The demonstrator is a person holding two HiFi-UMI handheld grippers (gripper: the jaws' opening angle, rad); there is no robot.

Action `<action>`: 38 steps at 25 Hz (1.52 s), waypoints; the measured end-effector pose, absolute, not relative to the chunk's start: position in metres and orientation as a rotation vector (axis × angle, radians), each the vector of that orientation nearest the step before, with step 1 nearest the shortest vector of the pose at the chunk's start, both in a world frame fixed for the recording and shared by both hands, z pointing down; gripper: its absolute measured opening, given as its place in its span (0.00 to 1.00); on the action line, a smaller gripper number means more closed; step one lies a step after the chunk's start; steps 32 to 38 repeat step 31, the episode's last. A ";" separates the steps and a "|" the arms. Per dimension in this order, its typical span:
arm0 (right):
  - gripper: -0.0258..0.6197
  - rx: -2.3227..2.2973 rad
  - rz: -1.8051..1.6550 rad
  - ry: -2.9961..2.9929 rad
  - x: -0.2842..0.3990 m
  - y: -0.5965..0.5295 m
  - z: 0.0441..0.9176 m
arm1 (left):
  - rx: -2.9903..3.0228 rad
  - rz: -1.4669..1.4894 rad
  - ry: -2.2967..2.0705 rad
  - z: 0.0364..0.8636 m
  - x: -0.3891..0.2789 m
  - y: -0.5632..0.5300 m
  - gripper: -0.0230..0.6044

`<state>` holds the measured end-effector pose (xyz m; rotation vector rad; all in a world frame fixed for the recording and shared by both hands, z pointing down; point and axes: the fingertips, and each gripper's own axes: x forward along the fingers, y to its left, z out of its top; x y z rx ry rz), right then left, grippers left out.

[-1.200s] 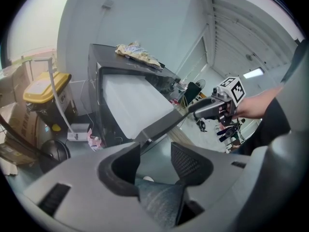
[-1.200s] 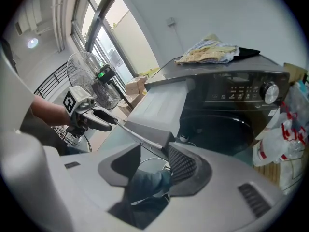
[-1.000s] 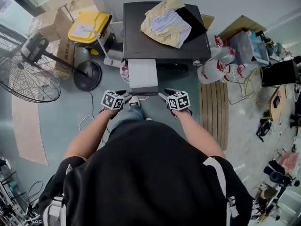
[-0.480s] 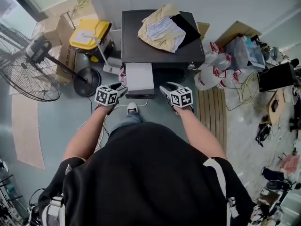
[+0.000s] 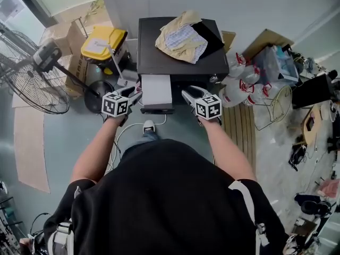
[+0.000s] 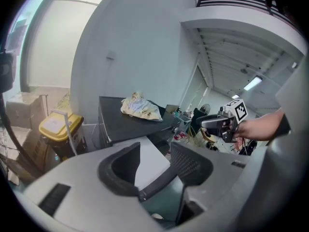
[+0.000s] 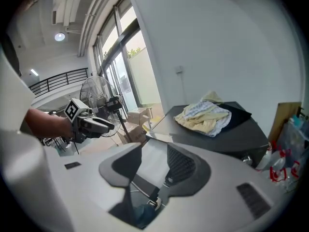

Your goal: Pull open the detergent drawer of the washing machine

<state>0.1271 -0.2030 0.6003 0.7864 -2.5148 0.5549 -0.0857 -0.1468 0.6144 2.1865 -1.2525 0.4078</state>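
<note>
drawer: detergent drawer [image 5: 156, 89] juts out of the washing machine [image 5: 175, 62] front. White tray exposed, dark front edge nearest the person. It sits between the two grippers, ahead of and below both sets of jaws.
progress: pull looks done or nearly done to me. Can't tell whether the drawer is at full travel. Nothing obvious left but backing off.
left gripper [image 5: 133, 94]: just left of the drawer. Jaws well apart, nothing in them. The drawer shows through the gap as background only, no contact visible.
right gripper [image 5: 190, 95]: just right of the drawer. Jaws wide, having just closed a little. Nothing between the pads, no contact with the drawer.
beyond: clothes pile [image 5: 180, 36] on the machine top, past both jaws. Fan [image 5: 32, 84] well out on the left gripper's outer side. Bags [image 5: 241, 84] on the right gripper's outer side.
</note>
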 end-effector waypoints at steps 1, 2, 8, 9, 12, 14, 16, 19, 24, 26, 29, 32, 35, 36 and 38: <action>0.30 0.787 0.545 -2.528 0.126 -0.203 0.593 | 2.198 0.400 -1.258 0.608 -0.084 -0.148 0.36; 0.30 0.788 0.536 -2.540 0.124 -0.203 0.587 | 2.209 0.392 -1.264 0.602 -0.083 -0.148 0.36; 0.30 0.794 0.486 -2.600 0.122 -0.207 0.553 | 2.261 0.355 -1.305 0.570 -0.082 -0.152 0.36; 0.30 0.797 0.479 -2.607 0.123 -0.208 0.548 | 2.267 0.353 -1.311 0.566 -0.083 -0.153 0.36; 0.30 0.818 0.464 -2.618 0.129 -0.212 0.536 | 2.275 0.343 -1.330 0.556 -0.085 -0.154 0.36; 0.30 0.838 0.463 -2.622 0.134 -0.215 0.531 | 2.275 0.331 -1.338 0.552 -0.087 -0.154 0.36; 0.30 0.858 0.468 -2.624 0.138 -0.218 0.528 | 2.271 0.319 -1.339 0.550 -0.090 -0.152 0.36; 0.30 0.879 0.474 -2.627 0.142 -0.217 0.525 | 2.271 0.310 -1.346 0.548 -0.092 -0.149 0.36; 0.30 0.895 0.481 -2.629 0.148 -0.212 0.523 | 2.265 0.298 -1.363 0.546 -0.098 -0.142 0.36; 0.30 0.903 0.481 -2.628 0.151 -0.209 0.524 | 2.260 0.297 -1.370 0.547 -0.100 -0.138 0.36; 0.30 0.914 0.482 -2.627 0.156 -0.206 0.523 | 2.254 0.301 -1.375 0.547 -0.101 -0.132 0.36; 0.30 0.919 0.482 -2.627 0.159 -0.203 0.522 | 2.252 0.306 -1.378 0.548 -0.102 -0.128 0.36; 0.30 0.919 0.482 -2.627 0.159 -0.203 0.522 | 2.252 0.306 -1.378 0.548 -0.102 -0.128 0.36; 0.30 0.919 0.482 -2.627 0.159 -0.203 0.522 | 2.252 0.306 -1.378 0.548 -0.102 -0.128 0.36; 0.30 0.919 0.482 -2.627 0.159 -0.203 0.522 | 2.252 0.306 -1.378 0.548 -0.102 -0.128 0.36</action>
